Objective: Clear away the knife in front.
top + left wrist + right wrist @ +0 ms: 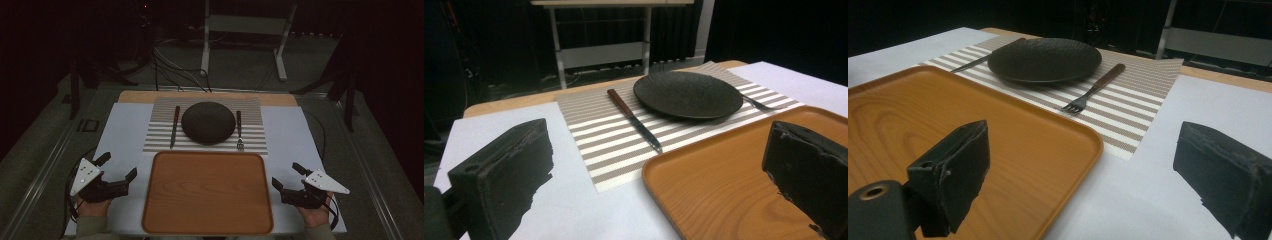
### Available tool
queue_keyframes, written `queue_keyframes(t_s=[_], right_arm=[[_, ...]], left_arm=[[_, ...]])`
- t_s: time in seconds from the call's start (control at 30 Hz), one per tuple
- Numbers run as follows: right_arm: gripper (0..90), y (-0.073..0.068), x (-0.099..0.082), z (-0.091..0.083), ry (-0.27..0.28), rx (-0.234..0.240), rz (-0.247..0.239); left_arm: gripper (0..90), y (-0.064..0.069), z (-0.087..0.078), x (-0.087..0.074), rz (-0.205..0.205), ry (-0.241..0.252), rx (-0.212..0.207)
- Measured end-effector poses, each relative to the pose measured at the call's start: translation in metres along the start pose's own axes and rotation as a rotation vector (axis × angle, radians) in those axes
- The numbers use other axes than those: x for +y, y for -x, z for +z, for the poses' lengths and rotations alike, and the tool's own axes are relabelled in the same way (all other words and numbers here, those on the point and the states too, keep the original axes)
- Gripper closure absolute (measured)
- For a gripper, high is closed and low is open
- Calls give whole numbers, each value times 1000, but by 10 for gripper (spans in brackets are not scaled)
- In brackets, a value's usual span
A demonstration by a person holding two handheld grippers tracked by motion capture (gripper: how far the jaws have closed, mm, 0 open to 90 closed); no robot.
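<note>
The left gripper (pixel 118 167) and the right gripper (pixel 286 175) sit near the person, one on each side of the wooden tray (pixel 207 192). Both have their jaws wide apart and hold nothing. The tray has nothing on it and lies between them on the white table cover (pixel 122 130).

The tray looks stiff and light. Its flat middle is smooth, so it could slip. The best place to take it is the raised rim, one side in each gripper, so it stays level.

Just past the tray lies a striped mat (pixel 205 125). On it rests a knife (pixel 174 126) on the left, a dark plate (pixel 208 123) in the middle and a fork (pixel 239 130) on the right. The knife and fork lie just beside the plate.

The plate looks heavy and hard, and it may break if it drops. Its low edge is the only place to pinch. The knife and fork are thin, hard and slippery. They lie flat, so the handle in the middle looks like the best place to grab.
</note>
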State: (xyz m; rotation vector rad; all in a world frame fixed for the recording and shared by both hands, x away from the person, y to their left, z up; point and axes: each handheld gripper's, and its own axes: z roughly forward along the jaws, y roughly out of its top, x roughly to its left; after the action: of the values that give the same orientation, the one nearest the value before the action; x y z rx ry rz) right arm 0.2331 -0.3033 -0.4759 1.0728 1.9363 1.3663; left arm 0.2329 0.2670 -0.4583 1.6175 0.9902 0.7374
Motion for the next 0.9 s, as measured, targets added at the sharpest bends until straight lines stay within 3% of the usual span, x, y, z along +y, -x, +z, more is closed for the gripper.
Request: queue_keyframes(t_s=[0.2, 0.37, 0.9], right_arm=[[80, -1, 0, 0, -2, -3, -2], [80, -1, -1, 0, -3, -8, -1], [80, -4, -4, 1, -11, -19, -2]], left_arm=[[3, -2, -1, -1, 5, 1, 20], [8, -3, 1, 0, -24, 6, 0], [3, -3, 6, 5, -36, -47, 17]])
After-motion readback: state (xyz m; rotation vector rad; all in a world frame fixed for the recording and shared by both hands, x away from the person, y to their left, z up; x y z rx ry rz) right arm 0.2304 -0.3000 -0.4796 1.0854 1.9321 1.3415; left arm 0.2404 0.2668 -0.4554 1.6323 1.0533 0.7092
